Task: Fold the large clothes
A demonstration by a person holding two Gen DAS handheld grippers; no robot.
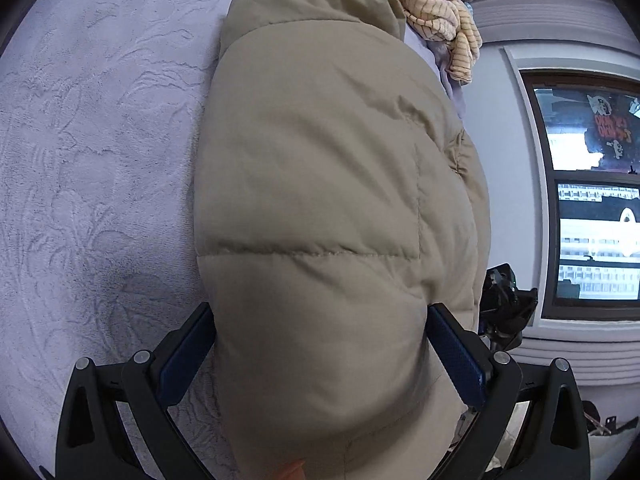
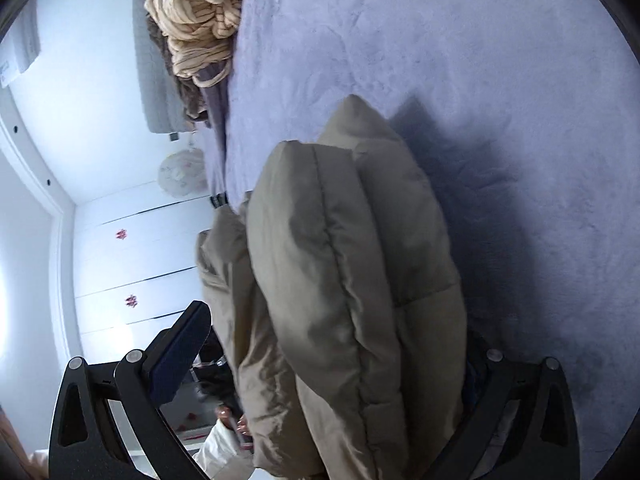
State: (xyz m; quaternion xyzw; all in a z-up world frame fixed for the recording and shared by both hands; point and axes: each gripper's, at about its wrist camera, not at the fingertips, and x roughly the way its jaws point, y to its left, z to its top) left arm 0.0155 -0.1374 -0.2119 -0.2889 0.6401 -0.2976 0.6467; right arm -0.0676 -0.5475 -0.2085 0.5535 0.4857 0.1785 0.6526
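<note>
A khaki puffer jacket [image 1: 320,168] lies folded into a thick bundle on a lilac plush bedspread [image 1: 100,140]. My left gripper [image 1: 320,344] stands wide, and the near end of the jacket fills the gap between its blue pads [image 1: 456,356], touching both. In the right wrist view the same jacket [image 2: 352,300] bulges between the fingers of my right gripper [image 2: 332,360]. Its left finger [image 2: 180,348] stands clear of the fabric. The right finger is hidden behind the jacket.
A striped cream garment [image 1: 432,4] is bunched at the far edge of the bed; it also shows in the right wrist view [image 2: 200,12]. A dark window [image 1: 592,192] is to the right. White wardrobe doors [image 2: 132,264] stand beyond the bed edge.
</note>
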